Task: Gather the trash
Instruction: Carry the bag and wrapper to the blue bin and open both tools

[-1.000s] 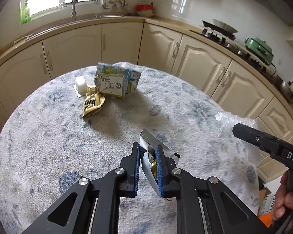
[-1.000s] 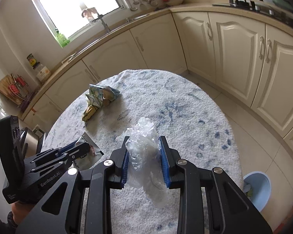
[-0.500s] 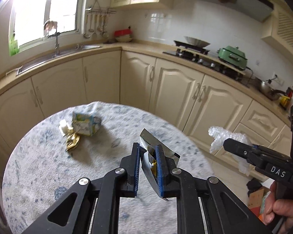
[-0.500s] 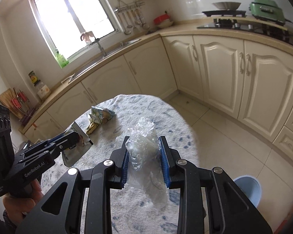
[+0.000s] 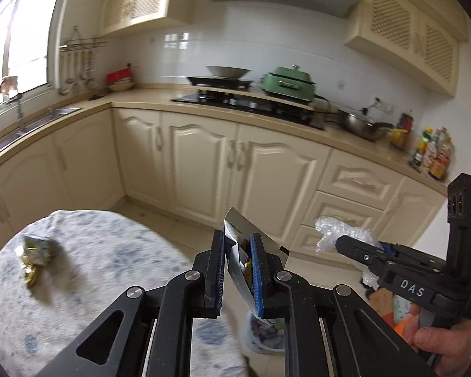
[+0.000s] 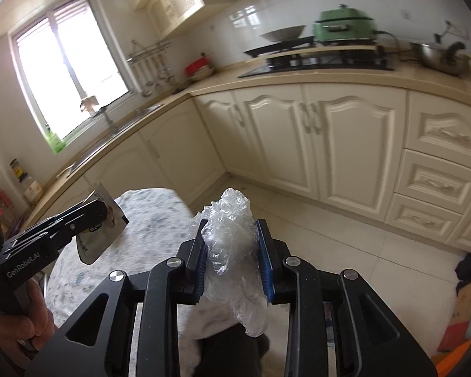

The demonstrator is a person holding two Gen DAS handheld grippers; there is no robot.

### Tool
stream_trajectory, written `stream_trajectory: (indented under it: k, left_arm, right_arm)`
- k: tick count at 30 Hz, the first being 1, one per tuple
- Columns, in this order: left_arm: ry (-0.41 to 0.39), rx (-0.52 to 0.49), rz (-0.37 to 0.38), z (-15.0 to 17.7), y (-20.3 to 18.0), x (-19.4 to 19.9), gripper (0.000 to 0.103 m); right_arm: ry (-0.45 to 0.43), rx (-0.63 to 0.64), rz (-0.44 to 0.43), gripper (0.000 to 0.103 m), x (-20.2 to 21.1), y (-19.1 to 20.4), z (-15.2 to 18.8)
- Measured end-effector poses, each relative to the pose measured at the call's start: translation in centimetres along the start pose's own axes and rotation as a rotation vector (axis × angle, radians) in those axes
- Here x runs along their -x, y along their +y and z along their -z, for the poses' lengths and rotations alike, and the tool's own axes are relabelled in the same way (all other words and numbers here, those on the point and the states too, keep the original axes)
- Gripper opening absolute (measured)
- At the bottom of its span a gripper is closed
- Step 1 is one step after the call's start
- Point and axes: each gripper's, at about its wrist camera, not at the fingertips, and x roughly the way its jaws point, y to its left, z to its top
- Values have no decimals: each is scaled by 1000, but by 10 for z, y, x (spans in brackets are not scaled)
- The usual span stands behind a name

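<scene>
Foil wrapper [image 5: 239, 253] clamped in your left tongs [image 5: 237, 278]; crumpled plastic film [image 6: 230, 242] pinched in right tongs [image 6: 232, 260]. Bin [image 5: 265, 333] below left tips. Risk: film slips early, drifts past bin. More trash [image 5: 34, 256] on table [image 5: 110, 267], far left.

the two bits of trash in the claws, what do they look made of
Crumpled wrap in the right claw: thin clear plastic film, glossy and see-through. Flat packet in the left claw: probably foil-lined plastic, with a printed outside and silvery, shiny inside.
</scene>
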Motion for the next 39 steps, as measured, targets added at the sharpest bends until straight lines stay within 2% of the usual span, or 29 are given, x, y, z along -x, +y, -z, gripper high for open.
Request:
stream_trajectory:
  k: [7, 12, 18, 24, 25, 27, 29, 30, 32, 33, 34, 35, 37, 39]
  left_arm:
    - [85, -29, 120, -6, -46, -59, 11]
    - [195, -27, 169, -4, -65, -119, 11]
    - [320, -21, 190, -10, -71, -193, 11]
    - [423, -26, 197, -28, -95, -291, 12]
    - [437, -23, 188, -30, -97, -307, 14]
    - [473, -27, 171, -30, -101, -338, 28]
    - [505, -17, 157, -28, -102, -363, 48]
    - [515, -14, 152, -28, -103, -373, 51]
    - [512, -15, 138, -29, -104, -385, 62]
    - [505, -19, 130, -28, -104, -387, 65]
    - [496, -24, 120, -27, -104, -389, 71]
    - [484, -30, 105, -27, -102, -387, 79]
    - [460, -43, 70, -31, -100, -387, 90]
    - [432, -52, 38, -36, -100, -385, 95]
  right_arm:
    - [6, -86, 128, 28, 15, -71, 13]
    - [52, -153, 184, 28, 4, -116, 27]
    - [110, -219, 208, 28, -20, -151, 44]
    - [165, -268, 218, 28, -46, -180, 56]
    - [171, -275, 219, 29, -50, -184, 57]
    - [182, -292, 227, 31, -62, -192, 61]
    - [218, -307, 224, 32, -78, -200, 67]
    - [229, -312, 223, 33, -82, -202, 70]
    - [245, -325, 233, 42, -90, -207, 76]
    - [250, -333, 234, 51, -92, -208, 78]
    - [252, -342, 237, 62, -93, -210, 80]
    - [250, -351, 242, 68, -93, -211, 83]
    - [241, -369, 250, 92, -92, -212, 86]
    - [237, -387, 269, 101, -92, -213, 88]
